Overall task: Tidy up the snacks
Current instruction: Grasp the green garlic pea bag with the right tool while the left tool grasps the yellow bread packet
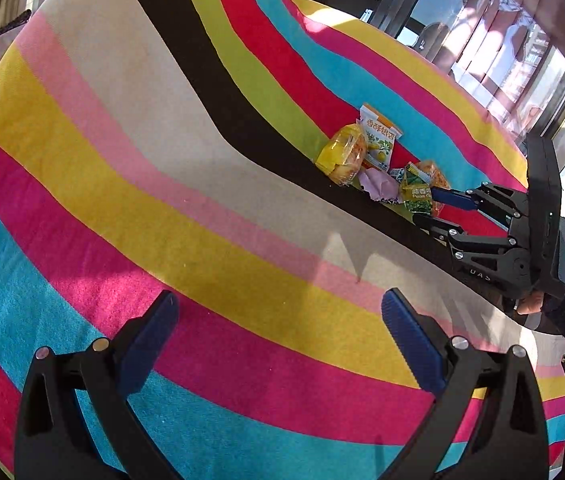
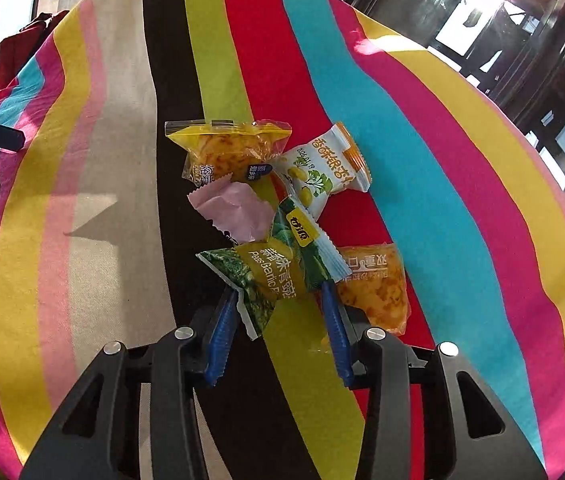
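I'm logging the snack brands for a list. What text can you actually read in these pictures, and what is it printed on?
"Peas Garlic", cut off after that: green pea packet, between the right gripper's fingers.
"2026.01.19": white packet with orange corner.
"UAS", faint: right gripper's body, seen from the left wrist.
Chinese characters on the green, white and two yellow packets: I can't read them reliably.
Pink wrapper: no text visible.

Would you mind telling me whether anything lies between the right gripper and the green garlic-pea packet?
Nothing visible does. The right gripper is open, its blue fingers on either side of the green garlic-pea packet. The crumpled pink wrapper and the orange snack bag only crowd it from behind and beside.
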Motion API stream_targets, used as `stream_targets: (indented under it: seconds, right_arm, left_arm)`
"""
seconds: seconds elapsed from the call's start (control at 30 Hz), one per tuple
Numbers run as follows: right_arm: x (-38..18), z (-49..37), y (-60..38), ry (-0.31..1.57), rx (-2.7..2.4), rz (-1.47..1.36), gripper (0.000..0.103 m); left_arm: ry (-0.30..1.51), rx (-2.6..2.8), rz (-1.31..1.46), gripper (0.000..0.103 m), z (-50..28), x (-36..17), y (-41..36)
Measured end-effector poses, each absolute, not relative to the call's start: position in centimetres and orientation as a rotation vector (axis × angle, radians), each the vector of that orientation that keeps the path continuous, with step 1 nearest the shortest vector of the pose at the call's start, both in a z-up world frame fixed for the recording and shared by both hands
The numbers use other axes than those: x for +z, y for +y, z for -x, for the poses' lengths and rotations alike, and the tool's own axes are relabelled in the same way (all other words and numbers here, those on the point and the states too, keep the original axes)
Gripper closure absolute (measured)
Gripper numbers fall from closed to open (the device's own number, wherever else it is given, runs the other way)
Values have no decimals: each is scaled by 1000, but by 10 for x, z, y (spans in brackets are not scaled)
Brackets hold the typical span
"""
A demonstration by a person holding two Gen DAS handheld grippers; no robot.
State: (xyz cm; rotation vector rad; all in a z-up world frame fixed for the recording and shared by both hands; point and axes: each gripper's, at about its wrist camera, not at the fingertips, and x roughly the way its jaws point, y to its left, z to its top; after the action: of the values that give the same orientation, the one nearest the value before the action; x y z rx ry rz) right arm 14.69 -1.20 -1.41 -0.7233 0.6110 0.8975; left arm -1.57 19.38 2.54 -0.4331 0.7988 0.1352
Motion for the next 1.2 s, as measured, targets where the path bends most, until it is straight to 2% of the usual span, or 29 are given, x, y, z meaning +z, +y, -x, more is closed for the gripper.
stream_targets:
  seconds: [0.07,0.2,0.37,0.57,0.9,1.0,1.03,1.07,1.1,1.13,1.2]
  right_arm:
    - [-11,-150,-5,677,962,687,61]
    - [5,-150,0,663,978,604,27]
    - [6,-150,9,674,985,594,27]
    - [-11,-149,15,711,993,597,34]
    - [-3,-118,20,588,974,697,27]
    - [-7,-111,24,571,954,750,29]
    - [-12,-112,27,570,930,780,37]
    - [-15,-113,28,575,914,790,40]
    - [-15,-117,28,600,916,765,56]
    - [-15,-121,28,633,919,738,65]
    - [-10,-119,21,606,862,707,66]
  left_arm:
    - [800,136,431,2,15,26,193]
    - [799,134,432,2,15,25,193]
    - [799,135,431,2,15,25,193]
    - [800,135,430,2,15,25,193]
    - [800,136,430,2,15,25,193]
    - [800,136,429,2,14,25,193]
    - [800,136,429,2,14,25,193]
    - [800,135,430,2,15,25,193]
    - [799,134,432,2,15,25,194]
    - [797,132,435,2,15,25,194]
    - [794,130,440,2,16,25,195]
